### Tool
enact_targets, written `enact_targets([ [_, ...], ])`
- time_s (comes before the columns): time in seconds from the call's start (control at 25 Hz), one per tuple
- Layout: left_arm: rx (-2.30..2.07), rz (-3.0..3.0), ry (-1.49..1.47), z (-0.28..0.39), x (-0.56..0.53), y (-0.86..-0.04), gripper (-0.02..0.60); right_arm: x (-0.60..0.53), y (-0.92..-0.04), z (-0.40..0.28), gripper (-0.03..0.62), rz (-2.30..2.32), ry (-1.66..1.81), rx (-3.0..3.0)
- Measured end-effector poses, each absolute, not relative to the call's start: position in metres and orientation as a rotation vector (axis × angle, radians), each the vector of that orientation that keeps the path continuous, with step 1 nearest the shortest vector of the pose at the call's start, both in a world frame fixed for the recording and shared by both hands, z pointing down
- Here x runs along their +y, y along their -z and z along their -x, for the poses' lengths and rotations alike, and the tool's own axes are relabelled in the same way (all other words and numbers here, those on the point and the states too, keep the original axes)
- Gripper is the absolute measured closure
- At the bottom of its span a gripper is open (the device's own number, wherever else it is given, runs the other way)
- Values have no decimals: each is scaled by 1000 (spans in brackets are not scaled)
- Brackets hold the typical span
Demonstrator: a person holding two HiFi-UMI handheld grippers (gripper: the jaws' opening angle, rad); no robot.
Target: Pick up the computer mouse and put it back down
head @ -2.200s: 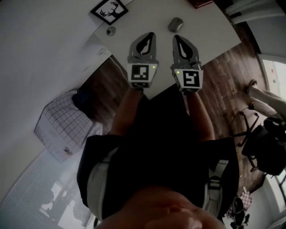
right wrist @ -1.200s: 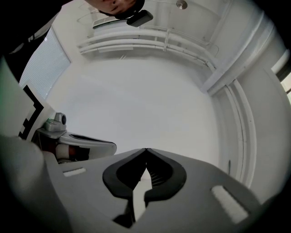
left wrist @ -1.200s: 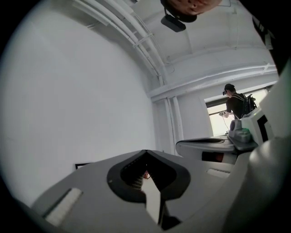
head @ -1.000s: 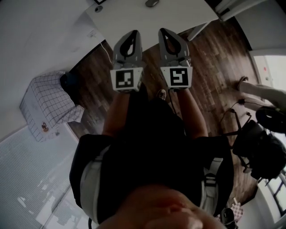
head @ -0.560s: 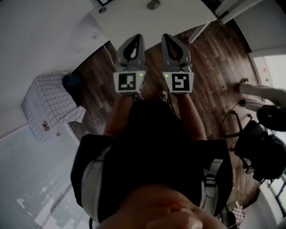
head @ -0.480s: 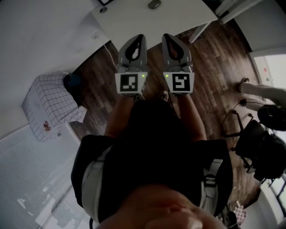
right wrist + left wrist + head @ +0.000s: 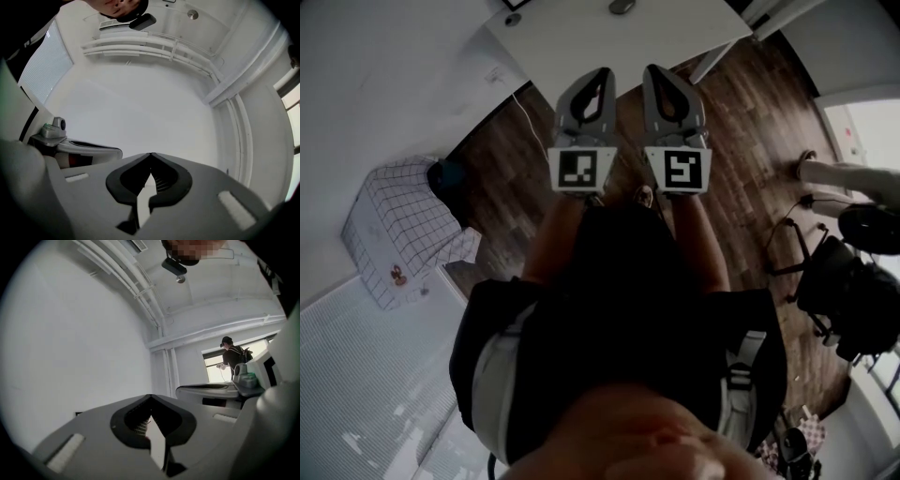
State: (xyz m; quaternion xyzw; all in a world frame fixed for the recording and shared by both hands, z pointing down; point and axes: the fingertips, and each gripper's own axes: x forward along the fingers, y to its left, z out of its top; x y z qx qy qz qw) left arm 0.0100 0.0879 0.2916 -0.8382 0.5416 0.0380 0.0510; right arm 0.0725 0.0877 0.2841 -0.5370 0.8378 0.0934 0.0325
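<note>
Jaws of the left gripper [image 7: 600, 75] and the right gripper [image 7: 654, 71] are clenched tip to tip, with nothing gripped between them. Both grippers are held side by side above the wooden floor [image 7: 750, 141], by the near corner of the white tabletop [image 7: 572, 37]. The computer mouse [image 7: 622, 6] is seen lying far back on that tabletop, well apart from both.

A: What colour are the tools?
B: Left gripper [image 7: 601, 73] and right gripper [image 7: 655, 69] are grey, with black-and-white square markers.
A: Elsewhere?
B: White table [image 7: 581, 42], grey computer mouse [image 7: 622, 6], dark brown plank floor [image 7: 741, 131], white box [image 7: 394, 220] with dark grid lines.
</note>
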Motion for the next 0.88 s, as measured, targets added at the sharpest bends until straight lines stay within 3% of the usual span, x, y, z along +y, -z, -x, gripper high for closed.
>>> enact_targets([
  [0.88,1557,2591,-184,-21,103,-277,580,107,-270,-75,580,1717,-345,2519],
])
